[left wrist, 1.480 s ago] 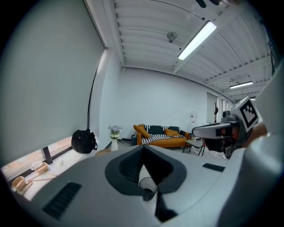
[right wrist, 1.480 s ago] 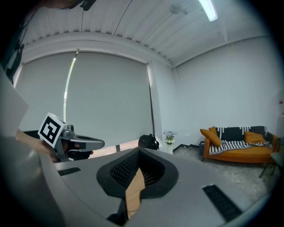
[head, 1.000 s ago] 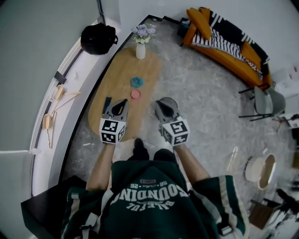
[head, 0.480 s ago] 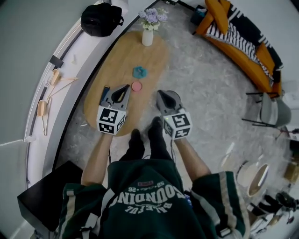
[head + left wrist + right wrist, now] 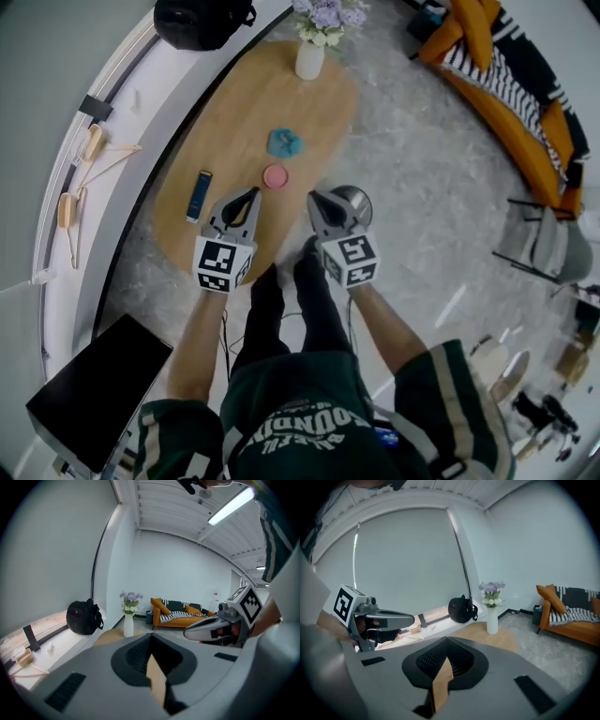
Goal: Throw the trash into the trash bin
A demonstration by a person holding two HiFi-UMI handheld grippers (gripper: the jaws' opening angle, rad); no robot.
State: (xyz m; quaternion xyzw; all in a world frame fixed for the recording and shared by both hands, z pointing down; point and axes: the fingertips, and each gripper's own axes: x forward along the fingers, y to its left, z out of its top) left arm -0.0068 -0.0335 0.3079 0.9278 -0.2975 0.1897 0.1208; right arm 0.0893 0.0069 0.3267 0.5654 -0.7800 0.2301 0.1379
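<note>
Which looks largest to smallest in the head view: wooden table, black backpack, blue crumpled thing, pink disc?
1. wooden table
2. black backpack
3. blue crumpled thing
4. pink disc
The last two look nearly alike, so their order is unsure.

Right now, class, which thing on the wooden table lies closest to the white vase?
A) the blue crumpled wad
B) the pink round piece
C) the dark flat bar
A: the blue crumpled wad lies nearest the white vase on the wooden table, the other two farther off.
</note>
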